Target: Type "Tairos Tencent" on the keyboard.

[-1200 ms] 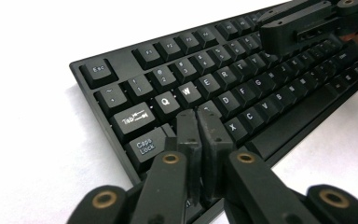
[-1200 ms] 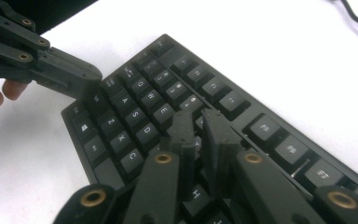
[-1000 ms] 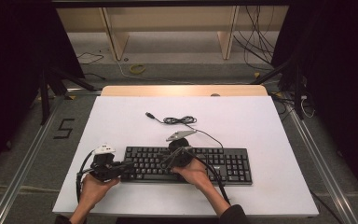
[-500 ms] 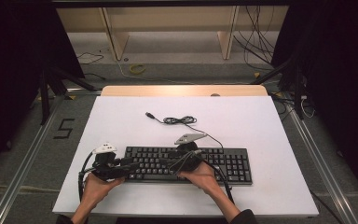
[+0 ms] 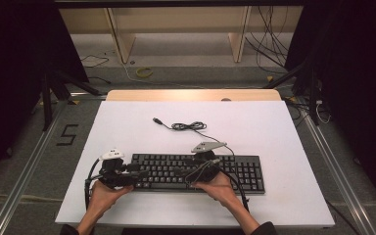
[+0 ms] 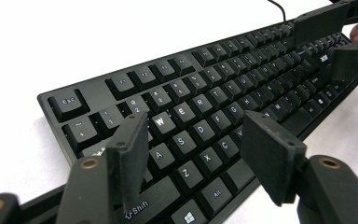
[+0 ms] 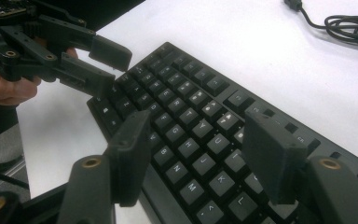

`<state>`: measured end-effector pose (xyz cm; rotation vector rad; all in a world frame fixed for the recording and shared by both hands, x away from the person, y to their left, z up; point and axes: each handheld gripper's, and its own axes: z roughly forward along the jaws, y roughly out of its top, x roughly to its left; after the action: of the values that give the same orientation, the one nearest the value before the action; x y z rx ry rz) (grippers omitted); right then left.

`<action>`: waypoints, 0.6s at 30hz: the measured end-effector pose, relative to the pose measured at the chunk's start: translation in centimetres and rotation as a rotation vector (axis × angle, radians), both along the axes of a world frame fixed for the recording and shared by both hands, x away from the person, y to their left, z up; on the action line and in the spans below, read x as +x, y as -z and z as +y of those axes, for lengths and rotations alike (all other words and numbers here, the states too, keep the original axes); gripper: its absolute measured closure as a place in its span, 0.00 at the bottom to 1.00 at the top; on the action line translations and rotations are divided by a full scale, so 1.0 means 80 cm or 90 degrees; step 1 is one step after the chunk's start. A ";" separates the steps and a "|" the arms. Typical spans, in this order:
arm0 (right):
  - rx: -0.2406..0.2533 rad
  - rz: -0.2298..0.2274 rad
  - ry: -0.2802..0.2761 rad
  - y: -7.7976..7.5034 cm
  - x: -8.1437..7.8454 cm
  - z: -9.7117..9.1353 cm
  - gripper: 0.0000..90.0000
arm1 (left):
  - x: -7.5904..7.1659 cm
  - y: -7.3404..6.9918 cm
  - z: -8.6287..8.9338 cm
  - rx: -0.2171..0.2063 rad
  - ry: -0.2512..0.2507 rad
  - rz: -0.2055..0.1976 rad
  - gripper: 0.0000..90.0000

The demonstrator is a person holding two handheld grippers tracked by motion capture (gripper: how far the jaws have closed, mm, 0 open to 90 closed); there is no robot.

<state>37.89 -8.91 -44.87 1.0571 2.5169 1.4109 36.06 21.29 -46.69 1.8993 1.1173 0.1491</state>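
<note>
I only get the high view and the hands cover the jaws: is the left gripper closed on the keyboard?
Observer: No. In the left gripper view the left gripper has its jaws apart above the keyboard, and they have just been opening; nothing is pinched between them.
Operator: And the right one?
Observer: The right gripper also stands open over the keys, its jaws just opened, holding nothing.
Operator: Which keys lie under the left one?
Observer: The letter keys at the Esc end, around A, S and Z.
</note>
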 end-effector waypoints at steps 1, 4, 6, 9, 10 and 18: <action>-0.001 0.001 0.001 0.000 -0.001 -0.001 0.46 | 0.000 0.000 0.000 0.001 0.000 0.000 0.44; 0.001 0.000 0.003 -0.001 -0.002 -0.002 0.45 | 0.002 0.001 -0.001 0.001 -0.002 0.001 0.42; 0.002 -0.001 0.002 -0.001 -0.003 -0.003 0.45 | 0.003 0.001 -0.002 0.002 -0.003 0.000 0.42; 0.000 -0.001 0.002 0.000 -0.005 -0.004 0.44 | 0.005 0.000 -0.003 0.001 -0.003 -0.002 0.44; 0.000 0.001 0.003 0.000 -0.006 -0.004 0.43 | 0.005 0.000 -0.003 0.001 -0.002 -0.003 0.45; 0.004 -0.001 0.001 0.000 -0.013 -0.009 0.40 | 0.015 0.000 -0.007 0.001 -0.004 0.001 0.56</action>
<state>36.85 -9.61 -44.88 1.0581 2.5124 1.4193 37.23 20.70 -46.66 1.8971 1.1239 0.1520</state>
